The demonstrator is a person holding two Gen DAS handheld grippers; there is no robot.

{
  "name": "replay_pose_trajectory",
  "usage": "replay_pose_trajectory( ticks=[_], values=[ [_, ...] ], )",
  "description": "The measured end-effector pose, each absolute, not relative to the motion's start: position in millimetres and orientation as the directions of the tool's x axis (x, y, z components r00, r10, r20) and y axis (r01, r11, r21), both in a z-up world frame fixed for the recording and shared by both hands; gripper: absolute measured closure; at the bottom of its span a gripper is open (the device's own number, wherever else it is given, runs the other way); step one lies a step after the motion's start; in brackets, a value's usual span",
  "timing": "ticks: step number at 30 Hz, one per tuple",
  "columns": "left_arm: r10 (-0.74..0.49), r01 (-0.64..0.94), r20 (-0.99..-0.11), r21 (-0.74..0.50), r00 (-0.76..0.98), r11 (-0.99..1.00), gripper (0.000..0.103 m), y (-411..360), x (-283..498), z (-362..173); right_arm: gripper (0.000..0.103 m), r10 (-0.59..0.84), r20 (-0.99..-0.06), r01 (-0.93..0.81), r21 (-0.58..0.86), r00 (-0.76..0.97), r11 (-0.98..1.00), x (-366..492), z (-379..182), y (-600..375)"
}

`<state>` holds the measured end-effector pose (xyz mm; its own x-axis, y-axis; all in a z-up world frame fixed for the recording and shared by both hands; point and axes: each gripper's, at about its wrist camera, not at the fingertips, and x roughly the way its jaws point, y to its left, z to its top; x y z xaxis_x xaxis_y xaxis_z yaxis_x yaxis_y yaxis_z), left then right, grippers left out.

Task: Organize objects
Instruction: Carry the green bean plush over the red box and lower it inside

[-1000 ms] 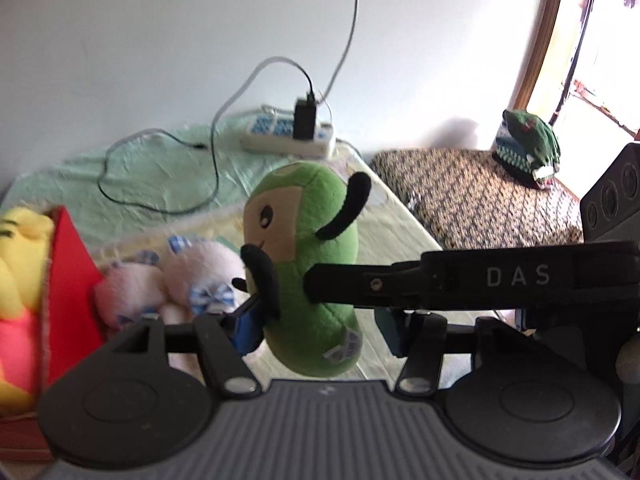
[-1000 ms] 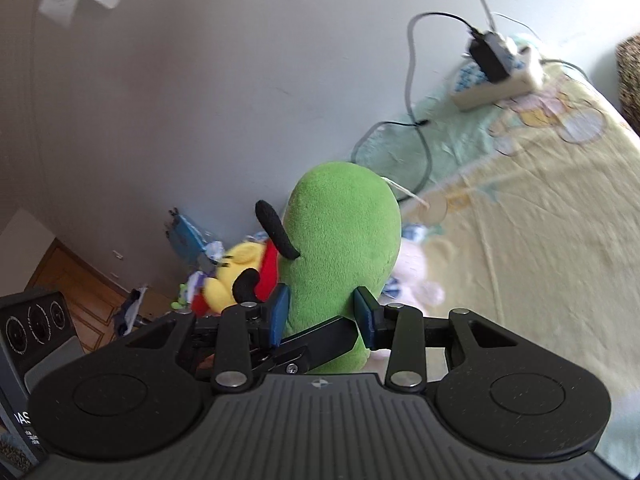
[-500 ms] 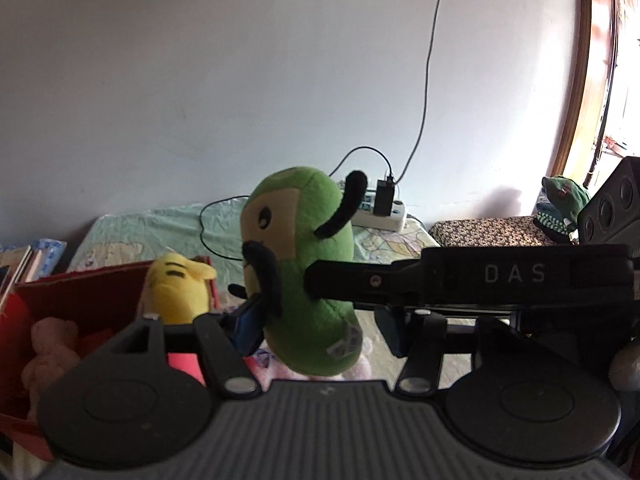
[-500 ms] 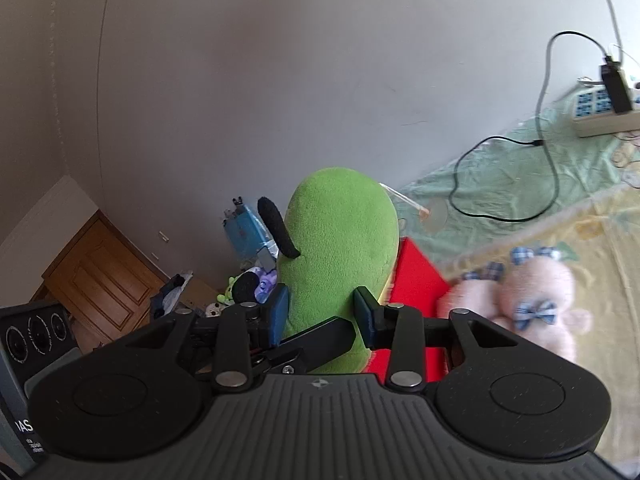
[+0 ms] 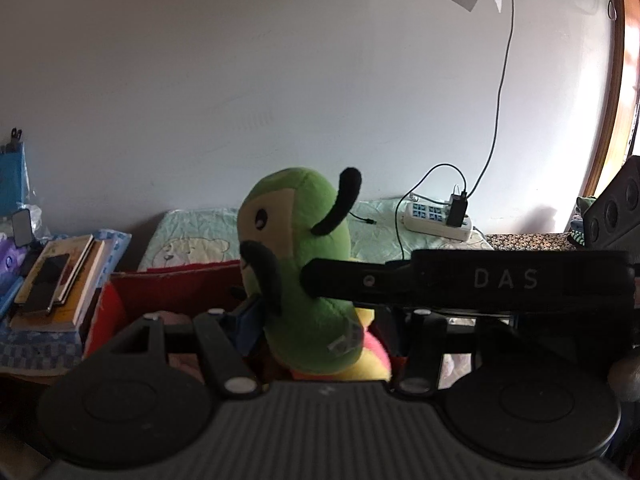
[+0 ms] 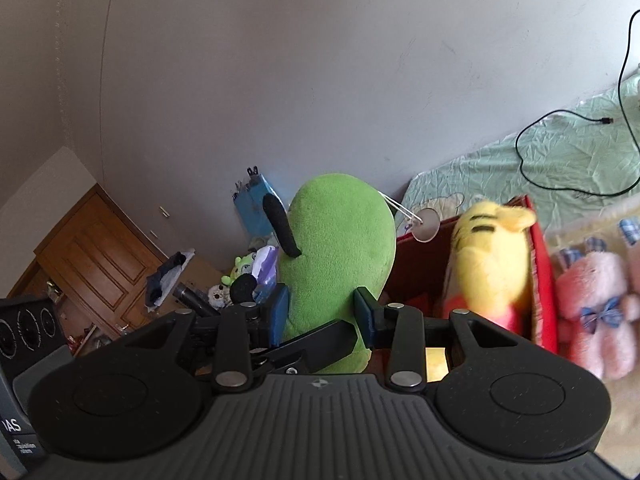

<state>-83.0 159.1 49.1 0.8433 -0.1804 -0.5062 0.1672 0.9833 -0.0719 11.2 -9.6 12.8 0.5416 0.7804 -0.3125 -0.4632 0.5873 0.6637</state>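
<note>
Green plush (image 6: 340,248) now over red box (image 6: 540,264)

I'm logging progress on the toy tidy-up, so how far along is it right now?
Done: the yellow plush already sits in the red box. In hand: the green plush is clamped between the right hand-held gripper and the left hand-held gripper, held near the box but not yet inside. Left: the pink plush lies on the bed outside the box.

Daylight glares from the window (image 5: 630,92) at far right, overexposed; the room is otherwise dim. Fisheye bending darkens the corners. The yellow plush (image 6: 490,256) and pink plush (image 6: 592,308) look motion-blurred.
</note>
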Motion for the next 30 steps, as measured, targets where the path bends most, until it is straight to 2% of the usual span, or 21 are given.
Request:
replay_pose_trajectory(
  ticks=[10, 18, 20, 23, 26, 30],
  values=[
    [-0.196, 0.178, -0.596, -0.090, 0.778, 0.980, 0.047, 203, -65, 17, 0.063, 0.713, -0.409, -0.407, 0.613, 0.569, 0.677, 15, -10, 27],
    [-0.230, 0.208, -0.630, -0.109, 0.741, 0.972, 0.047, 216, -38, -4, 0.064, 0.639, -0.469, -0.343, 0.570, 0.610, 0.747, 23, -19, 36],
    [-0.235, 0.219, -0.638, -0.105, 0.734, 0.970, 0.047, 213, -34, -7, 0.068, 0.604, -0.492, -0.315, 0.549, 0.627, 0.774, 26, -22, 37],
    [-0.244, 0.239, -0.648, -0.098, 0.722, 0.966, 0.047, 211, -26, -13, 0.069, 0.552, -0.542, -0.278, 0.506, 0.634, 0.816, 33, -28, 37],
    [-0.247, 0.266, -0.651, -0.071, 0.718, 0.961, 0.051, 204, -21, -17, 0.069, 0.560, -0.541, -0.271, 0.523, 0.627, 0.808, 37, -31, 32],
    [-0.243, 0.282, -0.662, -0.050, 0.709, 0.958, 0.048, 200, -14, -25, 0.069, 0.564, -0.545, -0.282, 0.516, 0.620, 0.809, 38, -34, 33]
  ],
)
